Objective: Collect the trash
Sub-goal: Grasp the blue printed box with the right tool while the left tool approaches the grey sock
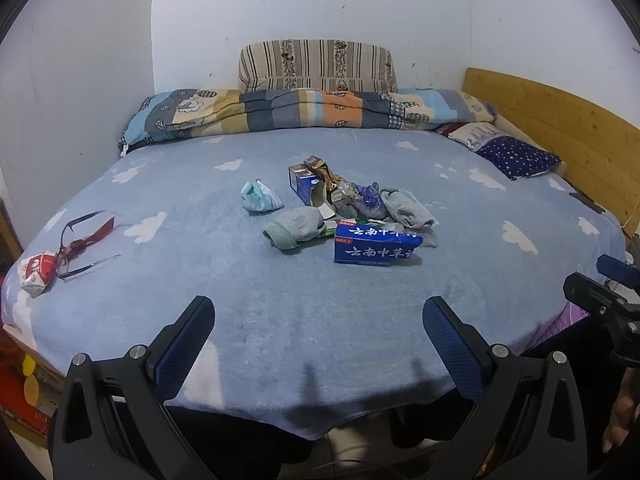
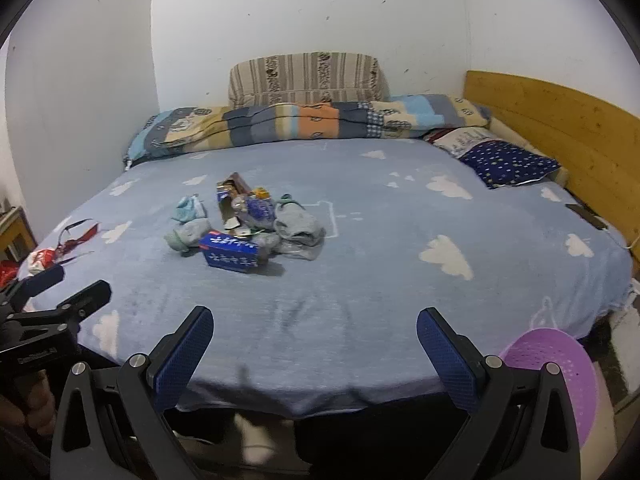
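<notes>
Nothing is judged collected yet: a trash pile [image 1: 352, 216] is seen mid-bed [image 1: 280, 320], well ahead of the left gripper [image 1: 318, 344] and right gripper [image 2: 314, 354], both spread wide and empty.

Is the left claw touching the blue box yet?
Apart. The left wrist view shows the open left claw near the bed's edge, bare blanket between it and the blue box.
</notes>
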`<move>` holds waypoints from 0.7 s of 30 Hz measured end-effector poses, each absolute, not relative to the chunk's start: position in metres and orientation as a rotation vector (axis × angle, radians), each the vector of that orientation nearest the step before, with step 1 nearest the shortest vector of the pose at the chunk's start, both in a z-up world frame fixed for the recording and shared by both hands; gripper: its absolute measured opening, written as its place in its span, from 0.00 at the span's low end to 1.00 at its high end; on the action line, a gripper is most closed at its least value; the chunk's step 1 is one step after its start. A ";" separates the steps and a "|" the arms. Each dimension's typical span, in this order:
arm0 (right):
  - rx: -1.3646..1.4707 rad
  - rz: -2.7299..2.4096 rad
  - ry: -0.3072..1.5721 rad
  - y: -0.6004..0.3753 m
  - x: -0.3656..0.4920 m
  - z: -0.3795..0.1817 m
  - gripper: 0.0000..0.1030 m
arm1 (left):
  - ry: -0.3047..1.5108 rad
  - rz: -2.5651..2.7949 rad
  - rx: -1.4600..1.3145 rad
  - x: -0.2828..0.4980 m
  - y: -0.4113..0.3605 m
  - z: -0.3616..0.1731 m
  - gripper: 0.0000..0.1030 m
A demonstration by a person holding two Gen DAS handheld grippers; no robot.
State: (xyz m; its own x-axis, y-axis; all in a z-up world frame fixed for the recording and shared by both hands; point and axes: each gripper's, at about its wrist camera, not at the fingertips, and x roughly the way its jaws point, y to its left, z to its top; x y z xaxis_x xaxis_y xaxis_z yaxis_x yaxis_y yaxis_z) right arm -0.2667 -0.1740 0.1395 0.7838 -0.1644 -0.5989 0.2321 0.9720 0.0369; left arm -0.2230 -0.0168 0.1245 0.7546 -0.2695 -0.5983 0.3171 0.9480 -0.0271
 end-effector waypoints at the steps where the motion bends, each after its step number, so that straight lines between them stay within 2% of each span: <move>1: 0.118 -0.188 0.638 -0.174 -0.263 0.139 0.99 | 0.648 -0.321 0.072 -0.218 -0.014 0.125 1.00; 13: 0.060 0.186 0.762 -0.157 -0.156 0.132 0.99 | 0.728 -0.276 0.006 -0.128 0.028 0.128 1.00; 21: -0.197 0.296 0.883 -0.114 -0.063 0.094 0.96 | 0.775 -0.267 -0.041 -0.089 0.043 0.115 1.00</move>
State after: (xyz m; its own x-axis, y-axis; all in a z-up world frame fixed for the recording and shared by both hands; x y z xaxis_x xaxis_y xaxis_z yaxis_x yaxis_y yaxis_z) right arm -0.0635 -0.1137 0.0937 0.5983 0.1723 -0.7825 -0.3338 0.9414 -0.0479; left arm -0.0893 0.0431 0.1147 0.6821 -0.2533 -0.6860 0.2234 0.9654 -0.1344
